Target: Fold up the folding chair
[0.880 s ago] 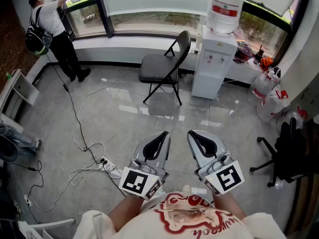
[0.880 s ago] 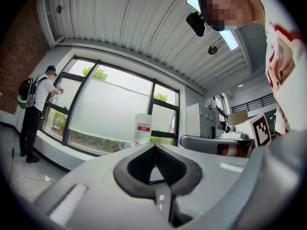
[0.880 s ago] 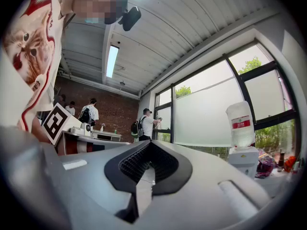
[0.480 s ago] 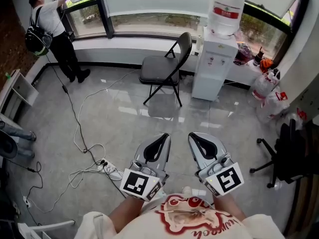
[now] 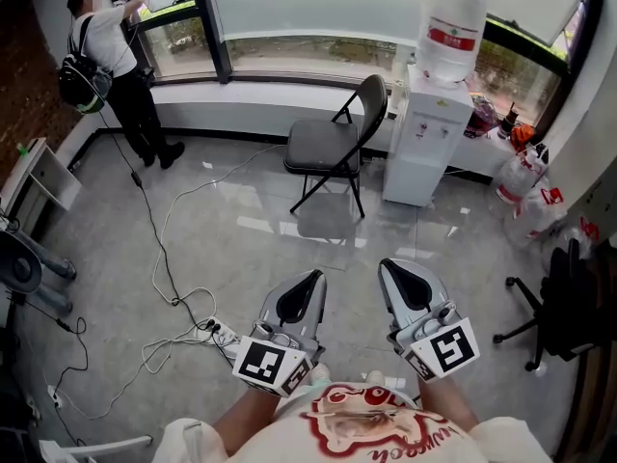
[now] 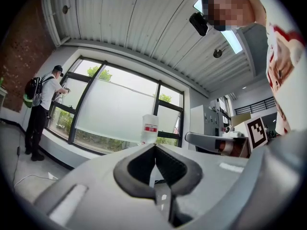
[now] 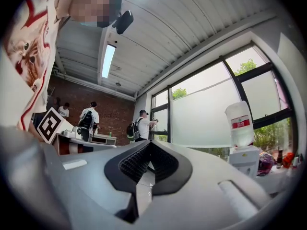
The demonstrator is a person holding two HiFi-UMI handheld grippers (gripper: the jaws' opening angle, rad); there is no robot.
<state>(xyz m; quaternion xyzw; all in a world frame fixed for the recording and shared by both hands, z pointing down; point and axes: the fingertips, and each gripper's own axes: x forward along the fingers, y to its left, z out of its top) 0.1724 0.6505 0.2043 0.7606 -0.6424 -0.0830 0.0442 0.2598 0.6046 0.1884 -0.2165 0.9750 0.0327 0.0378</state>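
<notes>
A dark folding chair [image 5: 333, 148] stands unfolded on the grey tile floor by the window, its seat level and its back toward the right. My left gripper [image 5: 310, 276] and right gripper [image 5: 388, 264] are held side by side low in the head view, well short of the chair. Both are shut with nothing between the jaws. In the left gripper view the left gripper [image 6: 154, 146] points up toward the window, and the chair is hidden behind it. In the right gripper view the right gripper [image 7: 150, 143] also blocks the chair.
A white water dispenser [image 5: 426, 138] with a bottle [image 5: 453, 29] stands just right of the chair. A white cable and power strip [image 5: 212, 331] trail over the floor at left. A person [image 5: 116, 66] stands at the far-left window. An office chair [image 5: 569, 312] and bags [image 5: 528, 186] sit at right.
The view has shifted slightly forward and left, so the chair and dispenser sit a little further right and lower. Both grippers stay shut and level.
</notes>
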